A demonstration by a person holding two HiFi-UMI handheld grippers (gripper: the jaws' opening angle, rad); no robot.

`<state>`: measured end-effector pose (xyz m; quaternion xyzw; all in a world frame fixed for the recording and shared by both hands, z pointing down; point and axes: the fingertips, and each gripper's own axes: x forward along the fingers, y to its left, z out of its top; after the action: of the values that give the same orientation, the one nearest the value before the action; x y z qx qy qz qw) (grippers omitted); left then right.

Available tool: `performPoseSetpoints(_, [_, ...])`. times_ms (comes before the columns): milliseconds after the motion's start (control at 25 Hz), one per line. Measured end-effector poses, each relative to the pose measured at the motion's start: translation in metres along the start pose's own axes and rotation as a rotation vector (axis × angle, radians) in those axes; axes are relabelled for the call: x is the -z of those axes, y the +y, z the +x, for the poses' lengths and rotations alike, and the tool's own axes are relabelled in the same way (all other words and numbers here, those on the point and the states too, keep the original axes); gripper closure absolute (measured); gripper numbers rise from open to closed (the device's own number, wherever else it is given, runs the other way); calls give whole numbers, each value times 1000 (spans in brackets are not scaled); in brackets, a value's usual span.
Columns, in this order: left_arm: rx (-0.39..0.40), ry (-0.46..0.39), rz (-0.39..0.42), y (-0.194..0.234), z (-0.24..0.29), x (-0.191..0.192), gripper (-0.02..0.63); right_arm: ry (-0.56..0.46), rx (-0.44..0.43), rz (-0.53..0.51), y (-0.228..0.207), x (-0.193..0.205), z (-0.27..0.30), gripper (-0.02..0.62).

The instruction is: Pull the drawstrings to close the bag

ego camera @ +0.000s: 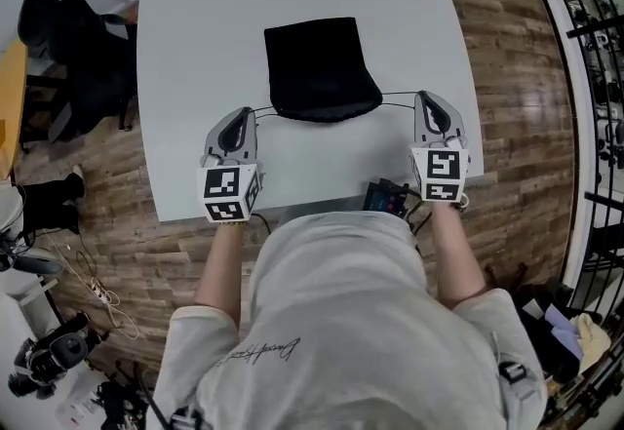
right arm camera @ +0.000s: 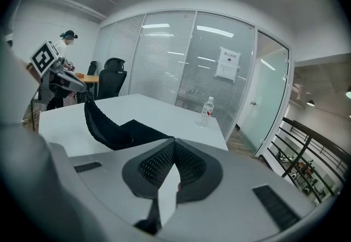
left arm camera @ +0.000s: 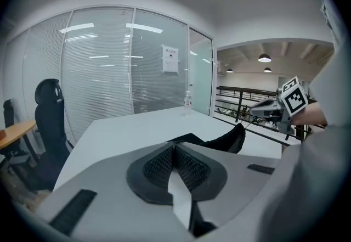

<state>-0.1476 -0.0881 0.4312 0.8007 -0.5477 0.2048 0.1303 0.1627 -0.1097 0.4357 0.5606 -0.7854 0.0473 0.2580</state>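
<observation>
Between our two pairs of jaws, and a little ahead of them, the black bag [ego camera: 317,67] lies on the white table [ego camera: 195,19]; its near end is lifted off the surface. From that end the left drawstring [ego camera: 265,113] runs sideways to the tip of our left gripper [ego camera: 246,114]; the right drawstring [ego camera: 398,103] runs the other way to the tip of our right gripper [ego camera: 426,98]; both cords look drawn straight. Our left jaws are pressed together, pinching their cord at the tip; our right jaws are pressed together likewise on theirs; at the pads the cords are too thin to make out in either gripper view. Far ahead of the right jaws a water bottle [right arm camera: 206,112] stands near the table's far edge; off to the left of the left jaws sits a black chair [ego camera: 68,38].
</observation>
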Motion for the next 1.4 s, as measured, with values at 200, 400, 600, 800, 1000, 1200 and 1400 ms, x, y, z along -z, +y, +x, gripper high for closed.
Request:
performPoseSetpoints(200, [-1,-13,5,7,-6,-5,594,-15,21,-8,-4,-10,-1,571])
performPoseSetpoints(400, [-2,-26,-4,9,-11,-11,594,-26,30,-8,-7,-14,-6,571])
performPoseSetpoints(600, [-10,-20,-5,14,-10,-12,594,-21,21,-6,-3,-16,-1,571])
performPoseSetpoints(800, [-27,-4,-11,18,-11,-8,594,-19,29,-1,-8,-16,-1,571])
performPoseSetpoints(1000, [-52,3,-19,27,-13,-10,594,-4,49,3,-16,-13,0,571])
performPoseSetpoints(1200, [-89,-3,-26,40,-16,-10,594,9,77,19,-25,-11,2,571])
performPoseSetpoints(1400, [-130,-11,-37,49,-19,-10,594,21,102,28,-31,-7,2,571])
